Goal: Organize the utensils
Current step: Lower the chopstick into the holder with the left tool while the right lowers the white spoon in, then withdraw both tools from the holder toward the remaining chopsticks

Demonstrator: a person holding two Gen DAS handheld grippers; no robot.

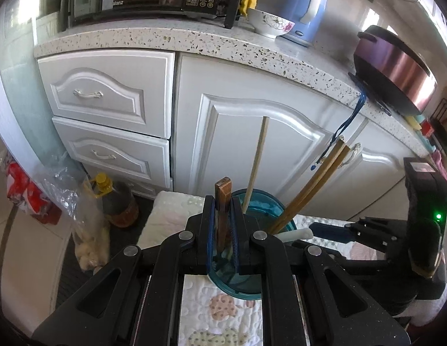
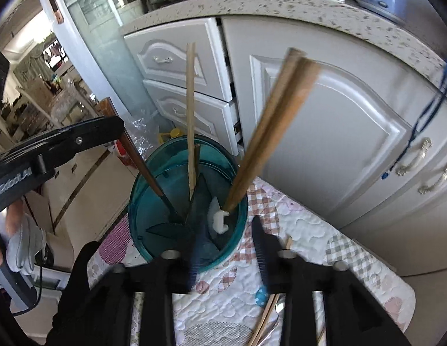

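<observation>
Left gripper (image 1: 223,225), clamped on a dark brown chopstick (image 1: 222,213), holds it tip-down inside the teal holder (image 2: 188,201), which stands on a quilted mat (image 2: 310,230) before white cabinets (image 1: 252,132). Right gripper (image 2: 227,248) stands with its fingers apart and nothing between them; the pair of brown chopsticks (image 2: 269,127) leans free against the holder's right rim, beside a white spoon (image 2: 220,220). A single pale chopstick (image 2: 190,109) stands near the far side. To finish this step well, lower the dark chopstick until its tip appears to rest on the bottom, keep it clear of the inner dividers, then release. More utensils (image 2: 266,317) lie on the mat's near edge, presumably next.
</observation>
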